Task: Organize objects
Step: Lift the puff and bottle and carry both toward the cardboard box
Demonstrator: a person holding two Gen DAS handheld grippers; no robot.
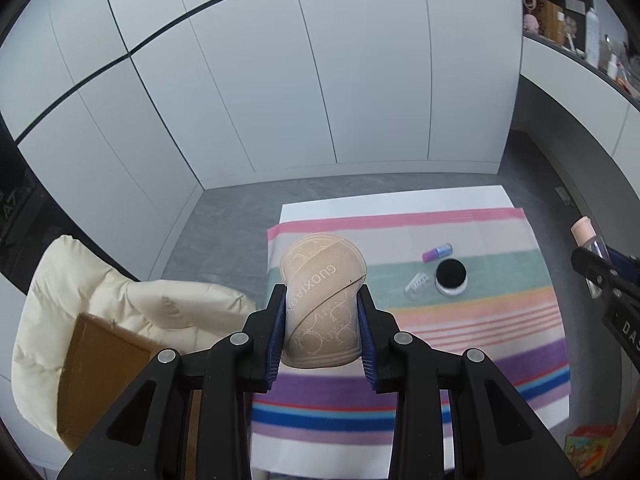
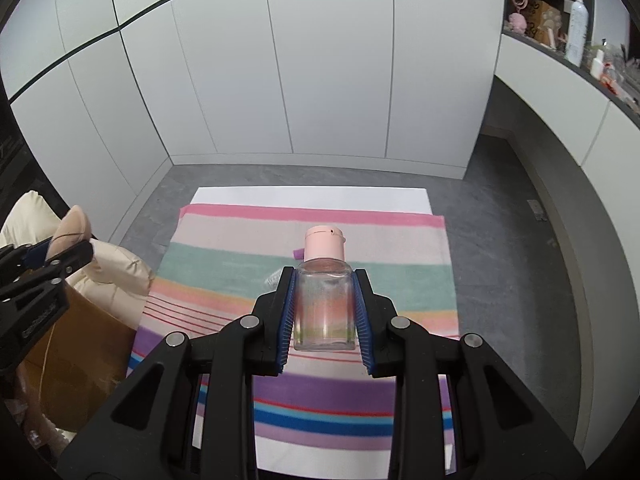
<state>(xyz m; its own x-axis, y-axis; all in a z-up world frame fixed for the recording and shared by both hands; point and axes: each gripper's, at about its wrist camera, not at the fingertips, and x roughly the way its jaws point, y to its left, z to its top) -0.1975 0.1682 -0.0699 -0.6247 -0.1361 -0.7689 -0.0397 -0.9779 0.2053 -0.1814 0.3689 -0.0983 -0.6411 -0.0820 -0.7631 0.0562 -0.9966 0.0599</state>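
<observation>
**Both grippers loaded above the striped cloth**

The left gripper (image 1: 322,300) clamps a tan embossed pouch (image 1: 322,300), held above the striped cloth (image 1: 480,320). The right gripper (image 2: 325,300) pinches a clear bottle (image 2: 325,308) with a pink cap; its contents are unclear. At 2 o'clock of the pouch lie a black-topped jar (image 1: 451,276), a clear clip (image 1: 417,282) and a purple tube (image 1: 437,252). A cardboard box (image 1: 96,368) sits at 8 o'clock.

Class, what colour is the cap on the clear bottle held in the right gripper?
Pale pink cap on the clear bottle; clearest in the right wrist view.

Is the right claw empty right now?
No, the right claw is shut on a clear bottle with a pink cap, held above the striped cloth.
</observation>
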